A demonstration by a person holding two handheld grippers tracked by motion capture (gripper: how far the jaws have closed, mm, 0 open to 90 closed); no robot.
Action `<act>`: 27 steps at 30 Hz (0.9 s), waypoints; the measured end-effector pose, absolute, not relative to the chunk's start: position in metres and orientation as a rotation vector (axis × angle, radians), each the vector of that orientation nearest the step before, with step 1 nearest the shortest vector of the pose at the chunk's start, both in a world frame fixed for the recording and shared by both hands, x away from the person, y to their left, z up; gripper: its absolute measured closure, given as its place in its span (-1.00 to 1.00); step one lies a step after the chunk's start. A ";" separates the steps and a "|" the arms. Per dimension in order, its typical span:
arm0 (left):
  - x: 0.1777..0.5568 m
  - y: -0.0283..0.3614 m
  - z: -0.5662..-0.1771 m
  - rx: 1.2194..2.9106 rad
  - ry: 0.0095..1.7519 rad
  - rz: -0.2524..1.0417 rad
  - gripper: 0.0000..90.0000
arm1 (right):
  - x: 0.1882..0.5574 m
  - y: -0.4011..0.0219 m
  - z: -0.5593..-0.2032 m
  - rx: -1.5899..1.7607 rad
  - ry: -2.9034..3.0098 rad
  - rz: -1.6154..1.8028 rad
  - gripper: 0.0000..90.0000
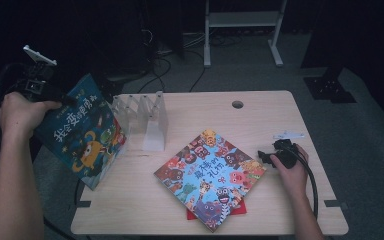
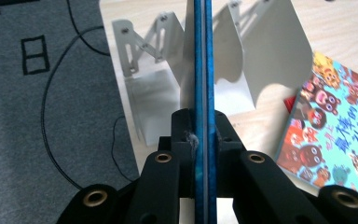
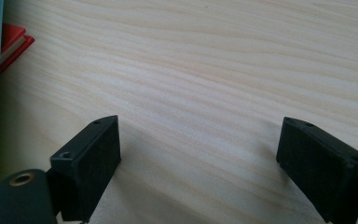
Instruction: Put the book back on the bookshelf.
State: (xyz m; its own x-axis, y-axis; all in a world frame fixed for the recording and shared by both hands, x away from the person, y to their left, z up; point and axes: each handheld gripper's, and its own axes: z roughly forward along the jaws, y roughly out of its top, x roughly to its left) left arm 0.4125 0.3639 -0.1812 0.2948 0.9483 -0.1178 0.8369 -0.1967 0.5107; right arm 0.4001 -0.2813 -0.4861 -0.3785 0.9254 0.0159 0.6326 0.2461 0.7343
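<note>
1. the left gripper (image 1: 60,97) is clamped on the top edge of a blue picture book (image 1: 82,132), which it holds tilted over the table's (image 1: 260,107) 9 o'clock edge.
2. in the left gripper view the blue book's edge (image 2: 203,70) stands upright between the pressed jaws, with the white book stand (image 2: 265,51) just beyond at 12 o'clock.
3. the right gripper (image 1: 272,156) rests at 3 o'clock on the table, jaws spread wide over bare wood (image 3: 200,93).
4. a colourful monster book (image 1: 210,175) lies flat mid-table, over a red book (image 1: 240,210).
</note>
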 end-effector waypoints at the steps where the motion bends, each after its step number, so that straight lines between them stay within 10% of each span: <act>1: 0.415 0.364 -0.181 2.077 1.604 0.310 0.83 | 0.400 -0.281 -0.486 1.422 2.101 0.933 -0.73; 27: 0.468 0.380 -0.197 1.915 1.792 0.348 0.83 | 0.400 -0.281 -0.486 1.421 2.102 0.932 -0.73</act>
State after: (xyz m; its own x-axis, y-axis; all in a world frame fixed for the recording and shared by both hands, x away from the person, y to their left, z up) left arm 0.4681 0.3802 -0.1975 0.1052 0.9841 -0.1431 0.8590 -0.0174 0.5116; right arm 0.4001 -0.2813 -0.4861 -0.3788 0.9254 0.0150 0.6323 0.2469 0.7343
